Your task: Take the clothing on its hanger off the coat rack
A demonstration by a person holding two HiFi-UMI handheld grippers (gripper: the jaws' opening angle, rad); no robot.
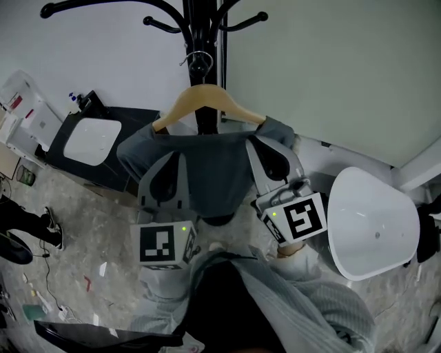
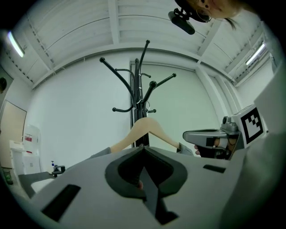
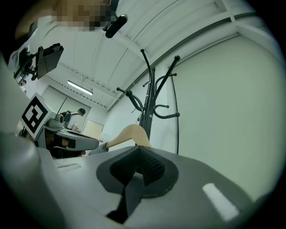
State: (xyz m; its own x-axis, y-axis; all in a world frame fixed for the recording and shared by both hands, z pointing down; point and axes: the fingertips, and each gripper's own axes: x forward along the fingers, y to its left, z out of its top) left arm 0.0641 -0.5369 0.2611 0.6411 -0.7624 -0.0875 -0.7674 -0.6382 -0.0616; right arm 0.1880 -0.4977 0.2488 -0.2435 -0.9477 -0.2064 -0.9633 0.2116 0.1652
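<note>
A grey garment (image 1: 207, 169) hangs on a wooden hanger (image 1: 207, 96) just in front of the black coat rack (image 1: 201, 21). The hanger's metal hook (image 1: 200, 62) lies against the rack's pole; whether it rests on a peg I cannot tell. My left gripper (image 1: 170, 155) is shut at the garment's left shoulder and my right gripper (image 1: 265, 143) is shut at its right shoulder. Each gripper's body hides the pinched cloth. In the left gripper view the shut left gripper (image 2: 143, 148) points at the hanger (image 2: 145, 125). The right gripper (image 3: 138, 148) does the same below the hanger (image 3: 129, 134).
A white rounded stool or tub (image 1: 375, 220) stands close at the right. A dark table with a white tray (image 1: 89, 141) is at the left by the wall. Another person's shoes (image 1: 17, 241) and cables lie on the floor at far left.
</note>
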